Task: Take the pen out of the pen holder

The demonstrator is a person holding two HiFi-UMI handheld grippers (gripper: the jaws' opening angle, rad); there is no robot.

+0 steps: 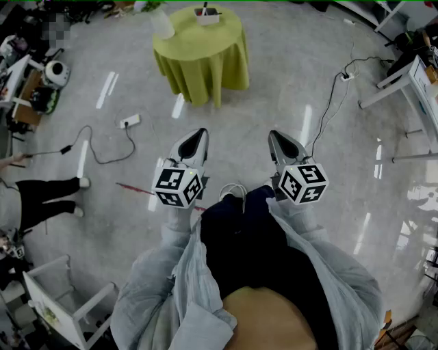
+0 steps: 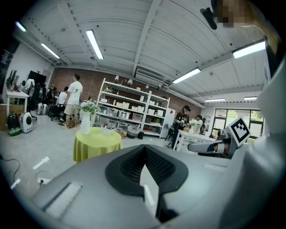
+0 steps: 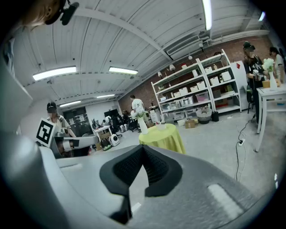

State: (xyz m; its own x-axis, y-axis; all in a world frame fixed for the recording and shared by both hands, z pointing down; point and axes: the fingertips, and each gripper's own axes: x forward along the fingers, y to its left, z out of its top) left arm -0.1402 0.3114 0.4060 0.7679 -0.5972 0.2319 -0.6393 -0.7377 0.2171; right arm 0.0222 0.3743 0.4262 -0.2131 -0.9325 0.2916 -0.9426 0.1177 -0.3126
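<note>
Far ahead stands a round table [image 1: 205, 58] draped in a yellow-green cloth. On it are a small white pen holder [image 1: 207, 15] with dark pens sticking up and a white vase [image 1: 162, 24]. My left gripper [image 1: 199, 134] and right gripper [image 1: 274, 135] hover side by side over the floor, well short of the table, both shut and holding nothing. The left gripper view shows the left gripper [image 2: 145, 148] with its tips together, and the table [image 2: 96, 144] and vase [image 2: 85, 123] in the distance. In the right gripper view the right gripper [image 3: 143, 147] points towards the table [image 3: 163, 138].
Cables and a power strip [image 1: 129, 122] lie on the floor to the left. Another cable [image 1: 335, 96] runs to a white desk [image 1: 410, 78] on the right. A person's legs [image 1: 48, 195] show at the left edge. Shelves [image 2: 129, 112] and people stand behind the table.
</note>
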